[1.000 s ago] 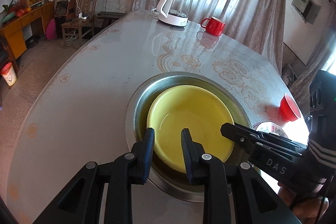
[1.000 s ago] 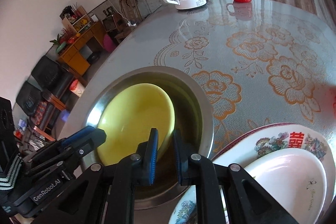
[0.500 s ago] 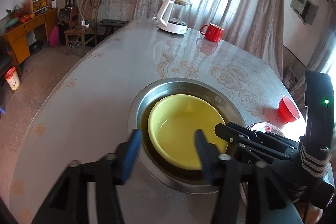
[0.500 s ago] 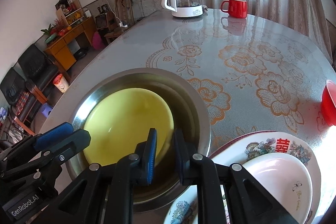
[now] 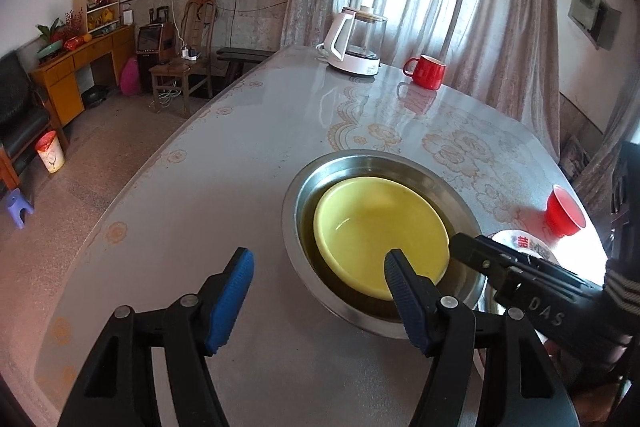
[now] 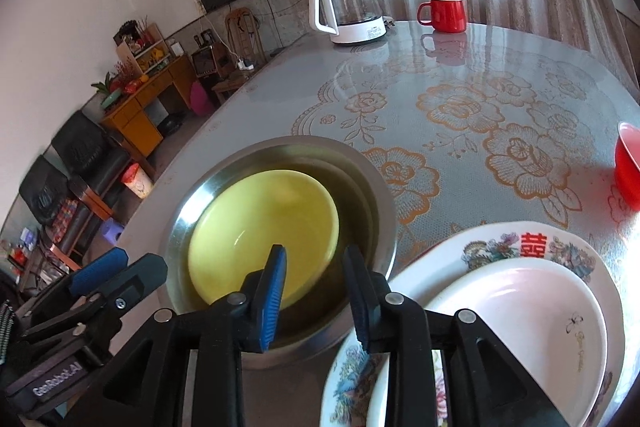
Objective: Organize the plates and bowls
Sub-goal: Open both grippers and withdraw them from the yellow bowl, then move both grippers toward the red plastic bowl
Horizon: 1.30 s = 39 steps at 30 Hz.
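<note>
Left wrist: glossy yellow bowl (image 5: 380, 233) inside steel basin (image 5: 298, 195); both tongs released.

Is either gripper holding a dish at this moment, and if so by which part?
Nothing is held. The left gripper and right gripper have just been opening, their pads clear of the yellow bowl, which sits in the steel basin.
</note>
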Available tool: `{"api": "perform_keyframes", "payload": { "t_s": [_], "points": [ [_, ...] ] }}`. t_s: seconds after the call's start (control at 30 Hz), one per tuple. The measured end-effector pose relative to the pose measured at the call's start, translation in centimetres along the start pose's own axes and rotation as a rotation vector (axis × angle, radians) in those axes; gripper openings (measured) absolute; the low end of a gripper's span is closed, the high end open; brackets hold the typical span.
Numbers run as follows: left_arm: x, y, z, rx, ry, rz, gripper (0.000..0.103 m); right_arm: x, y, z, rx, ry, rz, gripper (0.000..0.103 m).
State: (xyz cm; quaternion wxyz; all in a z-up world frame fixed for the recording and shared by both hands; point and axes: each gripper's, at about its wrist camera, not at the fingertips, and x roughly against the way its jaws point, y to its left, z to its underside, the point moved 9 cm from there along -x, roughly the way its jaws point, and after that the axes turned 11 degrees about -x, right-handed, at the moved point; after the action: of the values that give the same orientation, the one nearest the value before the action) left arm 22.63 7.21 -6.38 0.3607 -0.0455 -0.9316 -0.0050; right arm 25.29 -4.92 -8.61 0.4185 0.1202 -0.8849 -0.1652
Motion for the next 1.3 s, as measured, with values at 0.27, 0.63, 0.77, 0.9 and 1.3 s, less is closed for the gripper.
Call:
{"api": "perform_keyframes", "payload": {
  "t_s": [0.27,0.63,0.77,0.9,1.3],
  "points": [
    [1.0,-1.5,0.3,-0.029,-0.013,0.013,0.069,2.9,-0.7,0.3,-0.040,-0.051,-0.042,0.033],
    [1.3,-4.3,0.8,-0.059,0.004,0.054,0.073,6.3,-5.5,0.9,-0.133,-0.096,-0.017,0.041],
    [1.6,-5.0,0.9,-0.071,-0.004,0.057,0.077,7.3,-7.6,1.2,-0.176,-0.114,0.004,0.042],
    [2.5,-5.7,0.8,-0.070,-0.048,0.089,0.091,8.5,-9.7,1.4,-0.219,-0.135,0.031,0.045],
    [3.8,-11.3,0.1,-0.311,-0.109,0.085,0.103,10.7,-17.3,2.3,-0.384,-0.165,0.128,0.045]
  ]
}}
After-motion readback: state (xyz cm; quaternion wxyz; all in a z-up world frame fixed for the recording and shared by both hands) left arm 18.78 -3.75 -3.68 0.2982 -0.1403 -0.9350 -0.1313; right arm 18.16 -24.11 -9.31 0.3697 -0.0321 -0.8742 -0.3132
